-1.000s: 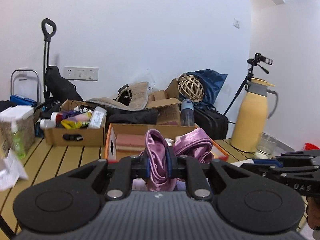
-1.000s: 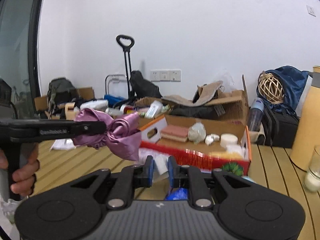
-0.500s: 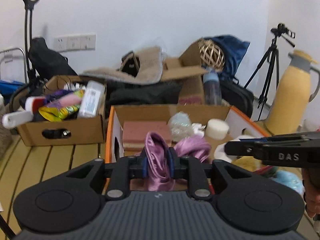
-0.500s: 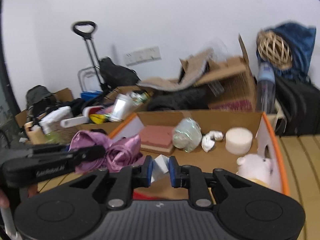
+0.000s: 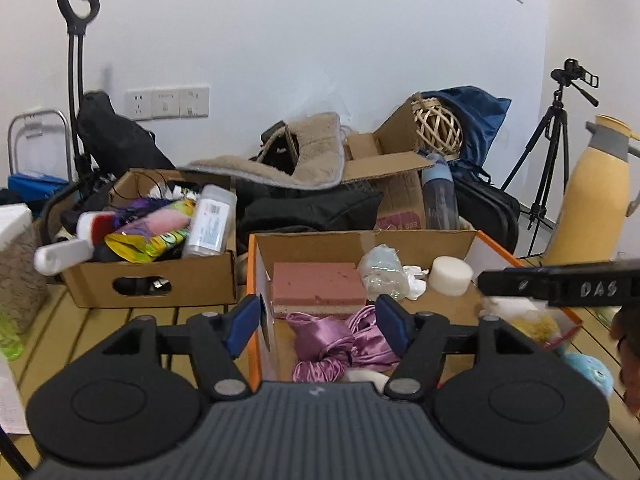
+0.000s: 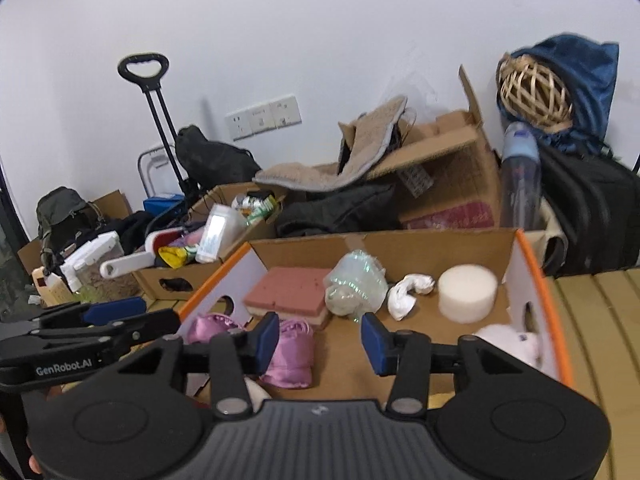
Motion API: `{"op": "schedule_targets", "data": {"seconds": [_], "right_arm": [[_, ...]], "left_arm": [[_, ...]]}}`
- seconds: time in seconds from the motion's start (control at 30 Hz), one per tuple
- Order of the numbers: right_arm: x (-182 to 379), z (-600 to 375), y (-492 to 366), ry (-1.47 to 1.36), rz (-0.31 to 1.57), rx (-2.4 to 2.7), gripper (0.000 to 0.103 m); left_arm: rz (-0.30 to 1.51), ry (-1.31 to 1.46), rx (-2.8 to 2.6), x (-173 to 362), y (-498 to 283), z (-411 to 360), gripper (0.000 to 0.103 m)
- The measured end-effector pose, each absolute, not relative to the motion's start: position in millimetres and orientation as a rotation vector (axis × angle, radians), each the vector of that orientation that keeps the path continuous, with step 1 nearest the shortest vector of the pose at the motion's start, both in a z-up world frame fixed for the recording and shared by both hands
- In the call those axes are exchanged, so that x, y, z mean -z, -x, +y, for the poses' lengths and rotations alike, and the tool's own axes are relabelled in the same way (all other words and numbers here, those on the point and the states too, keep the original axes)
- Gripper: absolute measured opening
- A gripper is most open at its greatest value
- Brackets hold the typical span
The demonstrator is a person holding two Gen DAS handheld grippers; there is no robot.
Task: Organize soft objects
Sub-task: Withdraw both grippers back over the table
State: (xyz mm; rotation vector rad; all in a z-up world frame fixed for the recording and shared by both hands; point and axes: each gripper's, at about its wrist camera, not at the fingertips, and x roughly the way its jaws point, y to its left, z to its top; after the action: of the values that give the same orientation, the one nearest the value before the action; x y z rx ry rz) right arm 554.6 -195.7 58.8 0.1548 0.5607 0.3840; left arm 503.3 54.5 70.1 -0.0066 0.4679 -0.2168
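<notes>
- Left gripper (image 5: 320, 326) has its 2 blue-padded fingers spread wide with nothing between them, hanging over the near-left corner of the orange-edged cardboard box (image 5: 436, 240).
- Right below it, at about 6 o'clock inside the box, sits the purple satin scrunchie (image 5: 340, 344): shiny, crinkly, bunched into loose folds, lying free on the cardboard floor. So I'd say this item's drop-off is basically done.
- Right gripper (image 6: 320, 338) is spread open too, holding nothing, aimed at the middle of the box. From its camera the scrunchie shows just past its left finger.
- Also in the box: a pink sponge block (image 5: 319, 287) at 12 o'clock from the scrunchie (matte, porous, rectangular), a crinkly clear plastic bundle (image 5: 380, 274) at 1 o'clock, a small white crumpled piece (image 6: 410, 289) next to that, a white foam cylinder (image 5: 451, 275) toward 2 o'clock, and a white plush toy (image 6: 508, 342) against the right wall.
- Just outside the right wall there's a blue fuzzy thing (image 5: 588, 372) on the slatted wooden table (image 5: 120, 324); can't tell exactly what it is.
- My guess for the next move: lift the left gripper clear without snagging the satin, then go for another soft item, maybe that blue one. Squishy stuff wants a gentle, centered pinch.
</notes>
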Motion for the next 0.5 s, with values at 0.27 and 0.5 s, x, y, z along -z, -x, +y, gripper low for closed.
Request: {"op": "schedule_targets", "data": {"seconds": [0.27,0.5], "right_arm": [[-103,-238,-454,-0.058,0.451,-0.342,0.048],[-104,-251,-324,0.065,0.37,-0.321,0.061]], "left_arm": [[0.355,-0.001,0.213,-107,-388,55,0.08],[0.305,-0.016,0.206,-95,-272,32,0.091]]}}
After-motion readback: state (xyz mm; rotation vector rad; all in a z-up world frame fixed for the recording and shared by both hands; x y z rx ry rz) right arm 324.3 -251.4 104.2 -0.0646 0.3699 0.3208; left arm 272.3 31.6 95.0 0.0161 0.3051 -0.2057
